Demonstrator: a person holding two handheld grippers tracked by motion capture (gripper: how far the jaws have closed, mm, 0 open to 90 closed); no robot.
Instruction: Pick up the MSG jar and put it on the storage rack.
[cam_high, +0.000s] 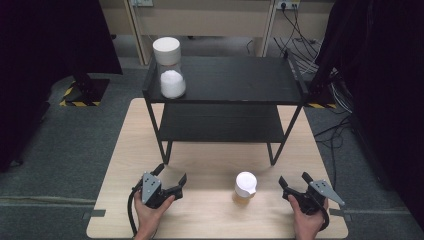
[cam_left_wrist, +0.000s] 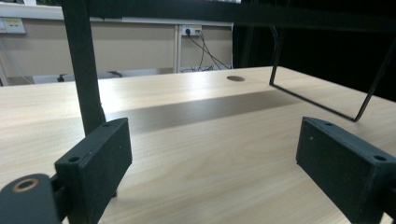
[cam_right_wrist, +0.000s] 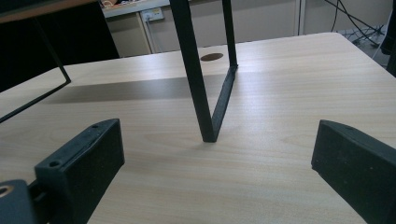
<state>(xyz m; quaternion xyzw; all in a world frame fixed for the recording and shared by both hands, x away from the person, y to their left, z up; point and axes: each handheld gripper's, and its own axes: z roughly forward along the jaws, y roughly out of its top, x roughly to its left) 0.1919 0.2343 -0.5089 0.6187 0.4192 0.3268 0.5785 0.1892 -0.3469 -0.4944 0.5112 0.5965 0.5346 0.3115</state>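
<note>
The left tongs (cam_high: 172, 175) were held low over the near left part of the light wooden table (cam_high: 210, 220), jaws spread wide and pinching nothing. The right tongs (cam_high: 296, 181) were held low over the near right part, jaws likewise spread and empty. Between the two, nearer the right tongs but apart from them, the small amber-filled jar with a white lid (cam_high: 245, 187) stood upright on the table. Open table surface was seen around the jar on all sides.

Behind it, the black two-tier metal shelf rack (cam_high: 225, 80) occupied the middle of the table. Its thin front legs (cam_right_wrist: 196, 79) stood just ahead of each pair of tongs. On the rack's top tier, at the left corner, a clear glass jar holding white powder under a white lid (cam_high: 170, 70) was placed upright, well apart from both tongs.
</note>
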